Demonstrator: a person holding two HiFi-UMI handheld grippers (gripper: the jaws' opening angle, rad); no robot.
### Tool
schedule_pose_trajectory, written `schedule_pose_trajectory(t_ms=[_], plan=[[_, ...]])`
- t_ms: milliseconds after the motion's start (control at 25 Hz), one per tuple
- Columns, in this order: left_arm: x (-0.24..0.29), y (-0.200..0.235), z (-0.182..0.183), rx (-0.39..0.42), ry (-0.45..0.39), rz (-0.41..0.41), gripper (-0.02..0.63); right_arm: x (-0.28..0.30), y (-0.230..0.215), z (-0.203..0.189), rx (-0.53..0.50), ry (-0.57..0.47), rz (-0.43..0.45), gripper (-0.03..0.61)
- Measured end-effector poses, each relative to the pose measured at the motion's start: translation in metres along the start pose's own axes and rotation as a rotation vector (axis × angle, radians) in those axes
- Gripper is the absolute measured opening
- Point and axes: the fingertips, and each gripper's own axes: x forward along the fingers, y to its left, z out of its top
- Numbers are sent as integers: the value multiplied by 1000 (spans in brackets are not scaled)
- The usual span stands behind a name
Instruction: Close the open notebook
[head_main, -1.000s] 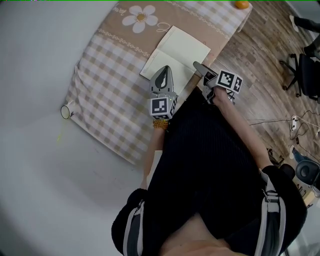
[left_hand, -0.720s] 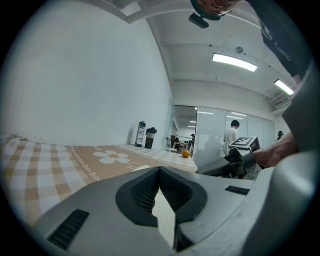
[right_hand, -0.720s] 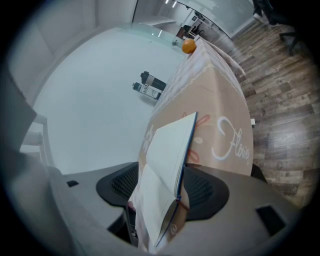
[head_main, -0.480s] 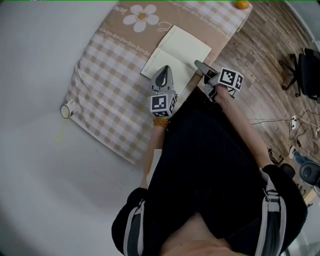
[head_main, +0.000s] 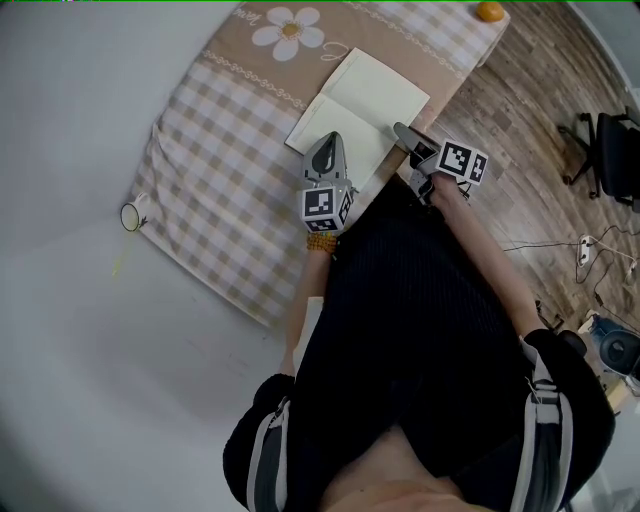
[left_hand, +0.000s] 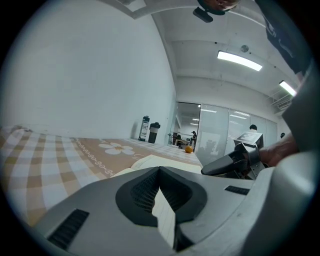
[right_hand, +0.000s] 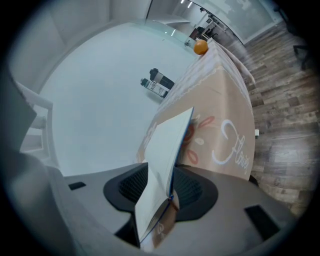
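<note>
The open notebook lies with cream pages up on the checked cloth, its right edge at the table's edge. My left gripper is shut and points over the near left page; its tips meet just above the paper. My right gripper is at the notebook's right edge. Its jaws are closing, with the right half of the notebook standing edge-on between them and slim gaps beside the pads.
An orange sits at the table's far corner. A small roll lies by the cloth's left edge. Two bottles stand by the wall. The wood floor and an office chair are to the right. My dark clothing fills the foreground.
The right gripper's jaws have narrowed round the notebook's right edge. The left gripper has sunk slightly toward the page.
</note>
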Motion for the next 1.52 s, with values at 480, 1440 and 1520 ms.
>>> schedule_pose_trajectory(t_ms=[480,1440,1520], plan=[[-1,0,0,7,-1,4,8,-1,-10,1,-98,-2,-42,45],[-27,-1,6,41,-24,44,8,-11,8,-9,-309,-19,-5,31],[-30,0,6,40,-26,49,8,-12,11,-10,-317,-21,-3,31]])
